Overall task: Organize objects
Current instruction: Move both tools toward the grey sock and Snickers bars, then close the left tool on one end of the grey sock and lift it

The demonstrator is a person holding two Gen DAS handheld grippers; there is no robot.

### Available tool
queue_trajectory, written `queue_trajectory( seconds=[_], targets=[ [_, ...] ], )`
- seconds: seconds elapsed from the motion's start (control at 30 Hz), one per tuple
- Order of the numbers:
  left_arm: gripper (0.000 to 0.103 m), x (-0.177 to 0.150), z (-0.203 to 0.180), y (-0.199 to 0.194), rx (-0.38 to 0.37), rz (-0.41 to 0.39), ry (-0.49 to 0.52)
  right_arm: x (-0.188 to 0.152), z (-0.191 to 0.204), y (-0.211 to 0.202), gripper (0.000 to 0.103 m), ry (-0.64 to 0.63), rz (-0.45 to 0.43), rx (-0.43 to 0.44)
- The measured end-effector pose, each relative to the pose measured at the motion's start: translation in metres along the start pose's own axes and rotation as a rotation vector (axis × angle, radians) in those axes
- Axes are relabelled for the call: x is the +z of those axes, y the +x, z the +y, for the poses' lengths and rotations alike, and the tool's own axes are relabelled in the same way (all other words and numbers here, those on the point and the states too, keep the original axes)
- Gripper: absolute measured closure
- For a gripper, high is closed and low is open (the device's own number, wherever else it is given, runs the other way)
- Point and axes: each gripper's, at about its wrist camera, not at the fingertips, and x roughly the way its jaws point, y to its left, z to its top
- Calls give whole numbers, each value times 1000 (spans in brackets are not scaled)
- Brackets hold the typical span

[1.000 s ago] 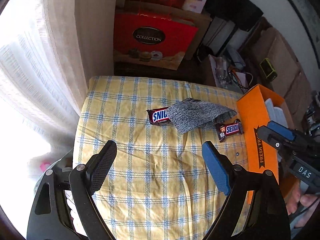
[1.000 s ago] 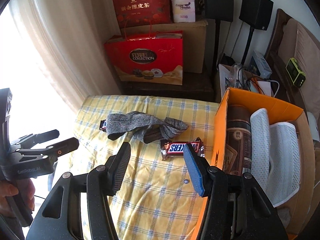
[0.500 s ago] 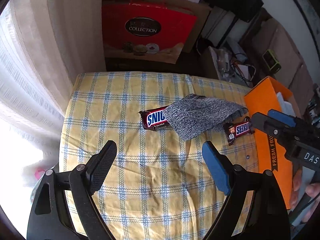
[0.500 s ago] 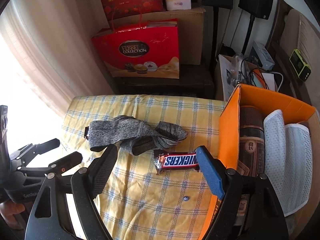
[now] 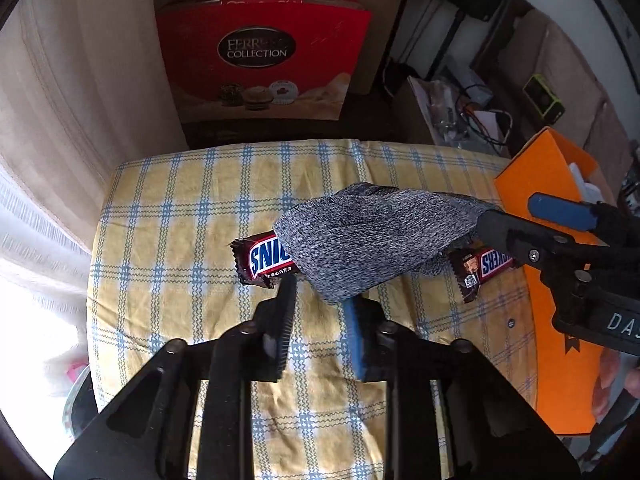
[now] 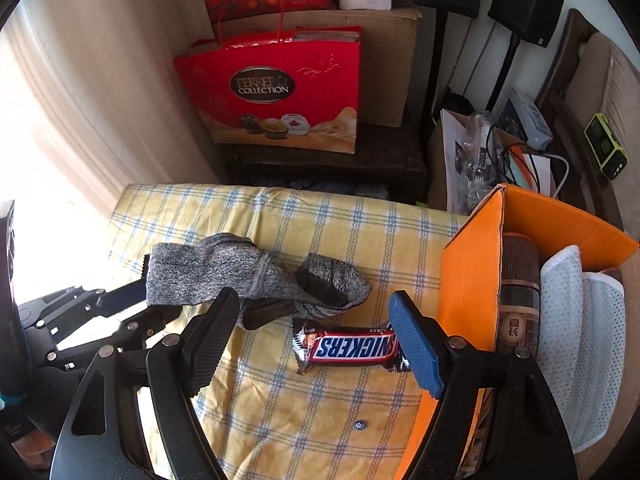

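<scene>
The orange box sits at the right edge of the checked cloth. A brown tube and white cloths are already inside it, so I think part of the tidying is done. Still out on the cloth are a grey sock and two Snickers bars. One bar peeks out from under the sock's left end. The other bar lies just beside the box.

The left gripper has just been closing. Half a second ago its fingers stood wide apart; now they are drawn close together, right at the near edge of the sock. They seem to nip the sock's edge, but I cannot tell for sure whether cloth is pinched between them.

The right gripper is spread wide, with nothing in it. Its jaws opened further than a second ago, then eased in a little. The second bar now lies between its fingers, not squeezed yet. A second ago that bar was farther off, past the tips.

Both grippers look closer to the cloth than before. Nothing new has gone into the box yet.
</scene>
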Motion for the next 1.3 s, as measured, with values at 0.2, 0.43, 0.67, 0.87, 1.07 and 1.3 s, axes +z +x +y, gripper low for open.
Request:
queue_trajectory(
  seconds=[0.2, 0.43, 0.67, 0.87, 1.07, 1.3],
  targets=[
    [101, 2, 8, -22, -51, -62, -21, 0, 1, 1, 26, -1, -5, 2],
    [101, 17, 18, -82, -104, -165, -30, -2, -6, -9, 31, 43, -17, 67],
    [101, 4, 18, -133, -106, -233, 14, -12, 0, -18, 46, 68, -5, 121],
    [101, -22, 32, -141, -98, -224, -2, -30, 18, -22, 46, 43, 8, 169],
    [101, -42, 53, -141, -92, -223, -48, -56, 38, -26, 46, -10, 36, 195],
    [101, -66, 69, -129, -69, -205, -78, -75, 45, -15, 46, -21, 71, 222]
  ],
)
